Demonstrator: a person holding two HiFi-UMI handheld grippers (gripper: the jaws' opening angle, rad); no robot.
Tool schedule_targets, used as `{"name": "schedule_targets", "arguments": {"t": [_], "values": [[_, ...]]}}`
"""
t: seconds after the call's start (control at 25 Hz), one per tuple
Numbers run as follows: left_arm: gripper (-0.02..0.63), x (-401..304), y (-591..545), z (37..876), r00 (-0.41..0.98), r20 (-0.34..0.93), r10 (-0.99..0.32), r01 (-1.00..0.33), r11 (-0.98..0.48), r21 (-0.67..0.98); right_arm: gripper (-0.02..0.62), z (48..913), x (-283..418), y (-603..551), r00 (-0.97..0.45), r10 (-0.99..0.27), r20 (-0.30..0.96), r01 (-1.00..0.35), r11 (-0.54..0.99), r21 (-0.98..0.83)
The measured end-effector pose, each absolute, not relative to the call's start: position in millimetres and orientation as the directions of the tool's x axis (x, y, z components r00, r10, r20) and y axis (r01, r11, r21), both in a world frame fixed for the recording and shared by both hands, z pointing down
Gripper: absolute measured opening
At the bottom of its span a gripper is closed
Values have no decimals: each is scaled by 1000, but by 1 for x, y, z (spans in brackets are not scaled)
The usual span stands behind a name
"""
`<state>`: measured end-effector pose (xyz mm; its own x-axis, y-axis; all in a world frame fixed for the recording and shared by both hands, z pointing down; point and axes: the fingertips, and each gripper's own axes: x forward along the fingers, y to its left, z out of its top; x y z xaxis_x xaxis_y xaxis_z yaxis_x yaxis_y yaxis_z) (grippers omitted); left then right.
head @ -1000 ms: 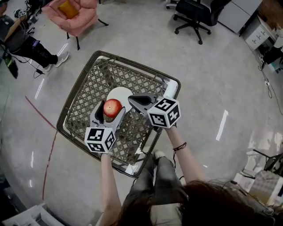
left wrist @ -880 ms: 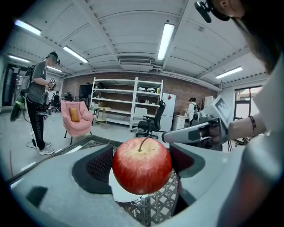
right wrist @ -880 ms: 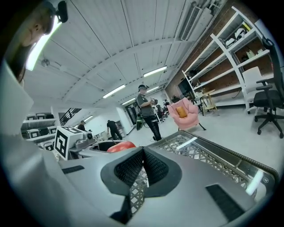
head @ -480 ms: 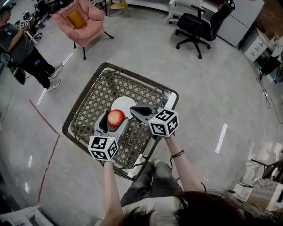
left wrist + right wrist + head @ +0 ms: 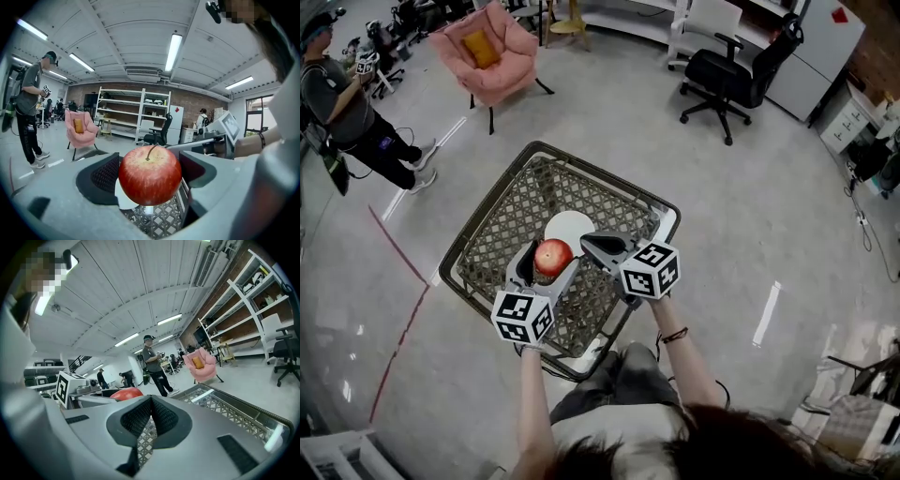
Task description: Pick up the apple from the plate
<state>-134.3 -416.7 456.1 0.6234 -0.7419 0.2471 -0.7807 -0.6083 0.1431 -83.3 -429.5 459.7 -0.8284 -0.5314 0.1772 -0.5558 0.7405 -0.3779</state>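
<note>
Head view: left gripper (image 5: pixel 549 263) keeps apple (image 5: pixel 553 254), drawn back; plate (image 5: pixel 571 225) more exposed.

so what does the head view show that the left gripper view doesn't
Head view only: the mesh basket in full outline, the red floor line, the marker cube on the left claw. Left gripper view only: ceiling lights, shelving, the stem of the apple, the jaws pressed on its sides. Both: the apple, the white plate, the pink chair, a standing person, the right claw.
</note>
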Motion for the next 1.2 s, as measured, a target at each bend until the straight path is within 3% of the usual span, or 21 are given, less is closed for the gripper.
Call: {"name": "schedule_targets", "arguments": {"t": [1.2], "values": [[403,-154,-368,427,645,197,-738,-764,-631,138,9,431,-97,-382,-822,-559,114,-558,748,-359]]}}
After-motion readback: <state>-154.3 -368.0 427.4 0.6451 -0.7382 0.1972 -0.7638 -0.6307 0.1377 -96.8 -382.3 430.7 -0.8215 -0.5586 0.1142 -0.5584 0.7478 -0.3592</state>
